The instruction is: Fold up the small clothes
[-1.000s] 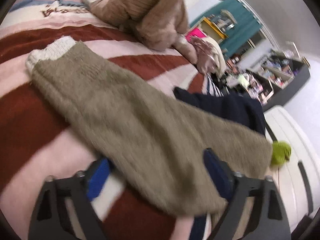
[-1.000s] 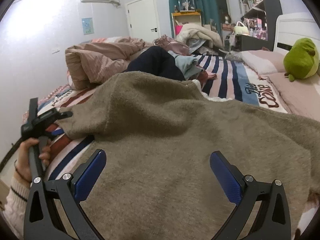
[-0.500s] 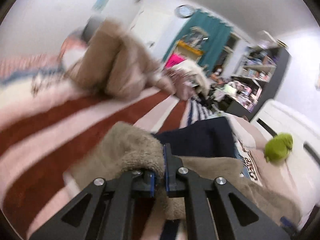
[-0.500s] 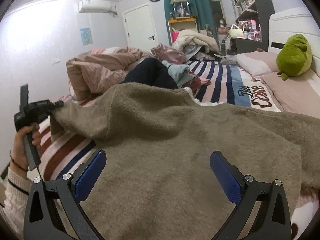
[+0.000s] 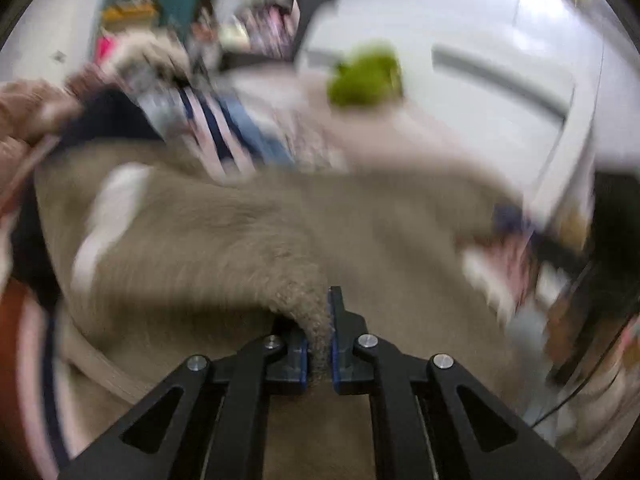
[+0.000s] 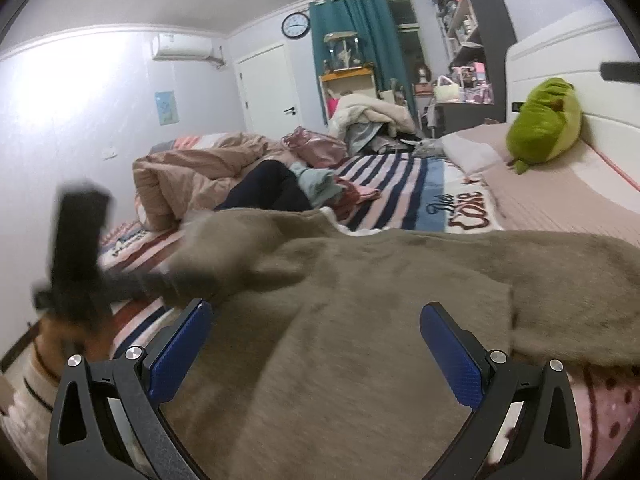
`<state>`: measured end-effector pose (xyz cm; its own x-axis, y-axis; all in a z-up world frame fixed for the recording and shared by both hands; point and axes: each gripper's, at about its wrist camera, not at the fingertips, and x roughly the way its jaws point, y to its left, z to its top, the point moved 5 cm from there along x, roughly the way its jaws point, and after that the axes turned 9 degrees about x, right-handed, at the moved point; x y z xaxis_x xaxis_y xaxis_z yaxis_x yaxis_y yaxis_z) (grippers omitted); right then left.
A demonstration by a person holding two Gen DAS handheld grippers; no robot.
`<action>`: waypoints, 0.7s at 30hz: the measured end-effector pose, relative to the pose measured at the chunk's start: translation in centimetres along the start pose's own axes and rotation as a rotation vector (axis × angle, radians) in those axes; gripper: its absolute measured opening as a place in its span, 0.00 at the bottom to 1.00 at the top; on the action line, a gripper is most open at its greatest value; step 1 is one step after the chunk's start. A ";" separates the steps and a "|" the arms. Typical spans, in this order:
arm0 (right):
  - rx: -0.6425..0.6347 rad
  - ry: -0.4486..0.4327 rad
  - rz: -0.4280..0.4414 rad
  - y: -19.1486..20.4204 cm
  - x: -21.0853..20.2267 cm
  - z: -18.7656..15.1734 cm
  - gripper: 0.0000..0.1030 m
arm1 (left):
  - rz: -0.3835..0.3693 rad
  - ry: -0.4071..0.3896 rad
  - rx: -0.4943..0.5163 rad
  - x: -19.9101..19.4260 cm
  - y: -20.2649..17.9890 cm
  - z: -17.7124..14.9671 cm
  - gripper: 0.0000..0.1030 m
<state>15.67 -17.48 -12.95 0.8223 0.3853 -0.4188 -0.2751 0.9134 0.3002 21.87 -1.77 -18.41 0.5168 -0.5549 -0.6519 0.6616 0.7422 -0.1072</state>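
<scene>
Sweater (image 6: 360, 320), fuzzy taupe, pinched by left gripper (image 5: 319, 344); right gripper (image 6: 316, 340) fingers apart.

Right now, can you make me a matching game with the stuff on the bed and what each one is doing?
Things:
1. left gripper
2. right gripper
3. green plush toy
4. wall clock

States:
A. next to the teal curtain
B. open above the fabric
C. shut on the brown sweater
D. leaning on the white headboard

Pairs: 1-C, 2-B, 3-D, 4-A
</scene>
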 end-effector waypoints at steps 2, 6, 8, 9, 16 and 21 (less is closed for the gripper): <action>0.020 -0.001 0.005 -1.3 -0.8 0.0 1.00 | 0.008 0.065 -0.019 1.5 -1.2 -1.3 0.09; 0.017 -0.003 -0.003 -2.9 -1.6 0.0 1.00 | -0.011 -0.025 -0.109 -2.1 -1.4 -1.9 0.49; 0.012 0.000 -0.002 -3.4 -1.7 0.1 1.00 | 0.028 -0.078 -0.143 -4.7 -0.8 -2.1 0.55; 0.014 0.006 0.003 -3.5 -1.7 0.0 1.00 | 0.046 -0.089 -0.158 -5.2 0.0 -1.5 0.56; -0.039 0.129 0.127 1.0 2.2 -0.6 1.00 | 0.384 -0.197 -0.208 -12.1 3.0 -2.7 0.81; -0.055 0.258 0.195 6.0 8.8 -1.9 1.00 | 0.554 -0.221 -0.237 -15.3 5.5 -4.1 0.84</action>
<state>20.30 -8.33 -16.41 0.5997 0.5679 -0.5638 -0.4474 0.8221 0.3521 15.31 12.35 -12.09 0.8643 -0.1105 -0.4907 0.1387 0.9901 0.0215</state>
